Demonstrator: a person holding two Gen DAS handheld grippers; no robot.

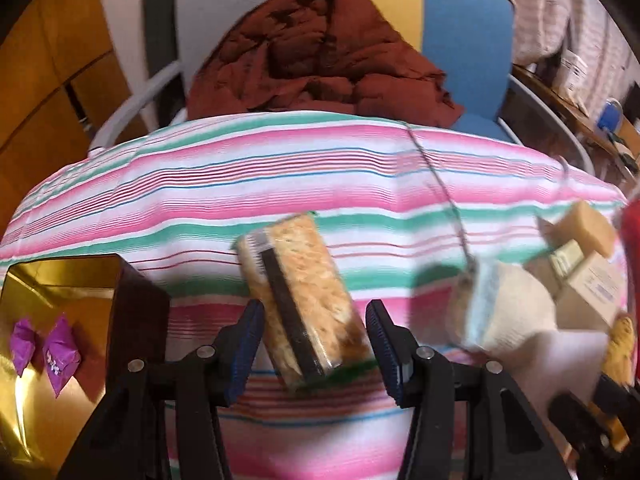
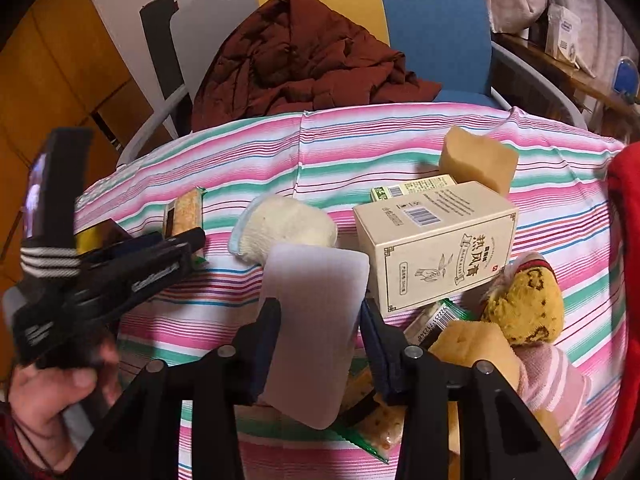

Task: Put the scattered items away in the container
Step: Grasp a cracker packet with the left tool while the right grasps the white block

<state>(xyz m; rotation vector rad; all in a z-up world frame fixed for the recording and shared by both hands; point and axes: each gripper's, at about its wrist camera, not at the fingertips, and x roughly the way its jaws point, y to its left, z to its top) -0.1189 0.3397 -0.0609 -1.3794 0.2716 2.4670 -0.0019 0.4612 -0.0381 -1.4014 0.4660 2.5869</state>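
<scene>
The only really readable print was on the cream carton lying near the right edge of the striped tablecloth: big Chinese characters, 热风膏, ran down its front above a little line drawing, with a barcode on its top face. A green-and-white packet tucked under that carton showed a barcode with digits that looked like 9222517..., pretty blurry though. The slim box behind had a barcode too, text too small.

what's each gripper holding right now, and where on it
The right gripper grips a white card by its two long edges, near the lower half. The left gripper is open around a snack pack, not gripping it.
</scene>
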